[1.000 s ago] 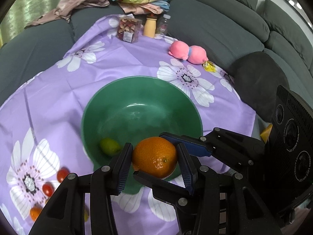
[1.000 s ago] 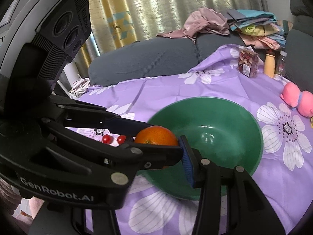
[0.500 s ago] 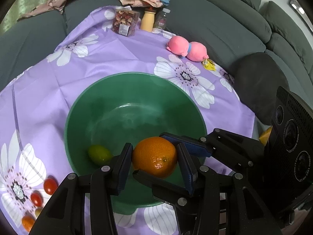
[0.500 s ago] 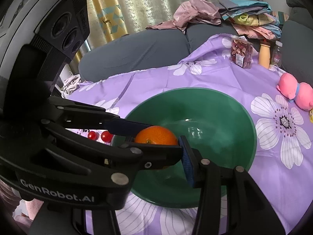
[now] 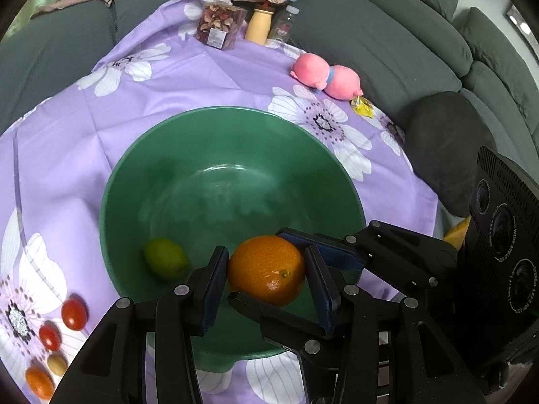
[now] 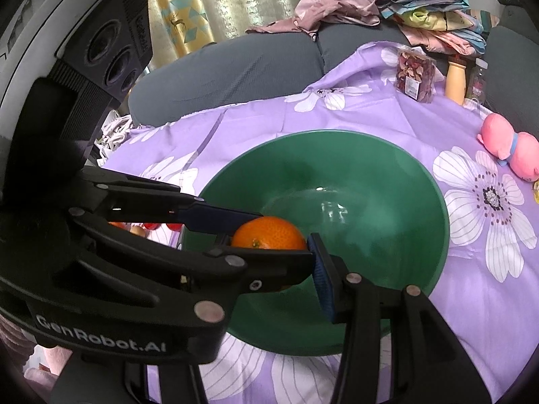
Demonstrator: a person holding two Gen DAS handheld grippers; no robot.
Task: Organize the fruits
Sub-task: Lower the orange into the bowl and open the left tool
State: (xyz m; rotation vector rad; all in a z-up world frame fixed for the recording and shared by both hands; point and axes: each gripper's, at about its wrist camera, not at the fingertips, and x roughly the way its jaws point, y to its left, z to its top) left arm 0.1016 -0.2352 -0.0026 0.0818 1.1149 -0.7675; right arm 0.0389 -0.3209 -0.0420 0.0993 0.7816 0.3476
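Over the green bowl [image 5: 232, 168], an orange [image 5: 266, 269] was gripped by both grippers — left gripper [image 5: 266, 286] clamped, right gripper [image 6: 269, 252] easing open; a handover was judged underway, release into the bowl needed next.

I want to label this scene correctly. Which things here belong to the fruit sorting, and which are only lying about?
Belong to the job: orange, bowl, lime, tomatoes, both grippers.

Lying about: pink toy, snack box, bottle, clothes pile.
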